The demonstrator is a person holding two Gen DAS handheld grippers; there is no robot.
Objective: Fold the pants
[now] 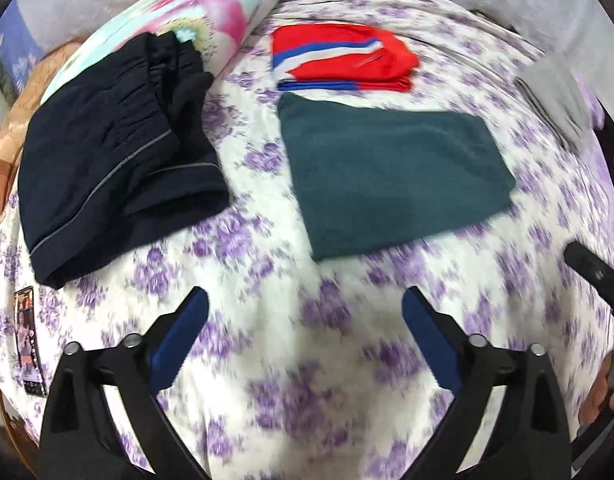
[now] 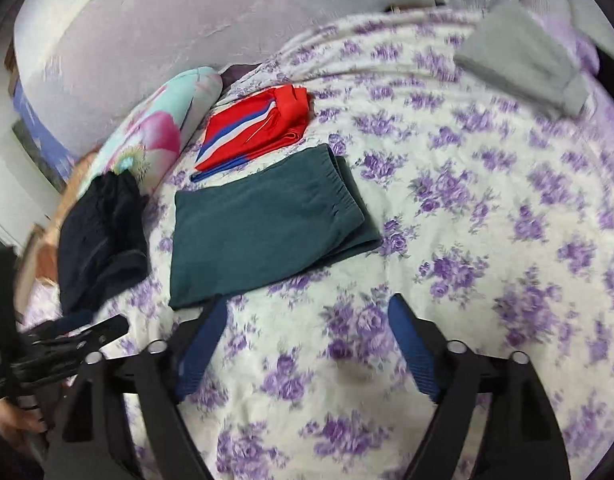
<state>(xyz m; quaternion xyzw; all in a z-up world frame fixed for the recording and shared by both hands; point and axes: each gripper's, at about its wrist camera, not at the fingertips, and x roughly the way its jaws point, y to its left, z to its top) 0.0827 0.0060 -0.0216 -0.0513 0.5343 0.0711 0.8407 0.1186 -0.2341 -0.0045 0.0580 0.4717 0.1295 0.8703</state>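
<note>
Both grippers are hovering over the floral bedsheet (image 1: pixel 291 360), holding nothing. The left gripper (image 1: pixel 305 300) is showing its blue pads spread wide apart over bare sheet. The right gripper (image 2: pixel 307 308) is likewise standing wide, its left pad just at the near corner of the teal pants (image 2: pixel 267 220).

Three garments are lying in a group toward the pillow (image 1: pixel 211 12):
- The teal pants are lying flat as a neat rectangle, apparently folded already.
- The red shorts with blue and white stripes (image 1: pixel 339 58) are sitting just beyond them, also folded flat.
- The dark navy pants (image 1: pixel 115 160) are lying bunched, partly resting up on the pillow, waistband gathered. Judged the least tidy, so likely the next item to fold.

The folded pieces are sitting side by side, probably as a done pile kept away from the working area.

View differences:
- The right wrist view is showing a grey garment (image 2: pixel 523 60) clearly at the far right of the bed, plus the teal waistband elastic; the left view only smears the grey item at its edge.
- The left wrist view alone is showing a phone-like object (image 1: pixel 29 344) near the bed's left edge and the grey piping on the navy pants.
</note>
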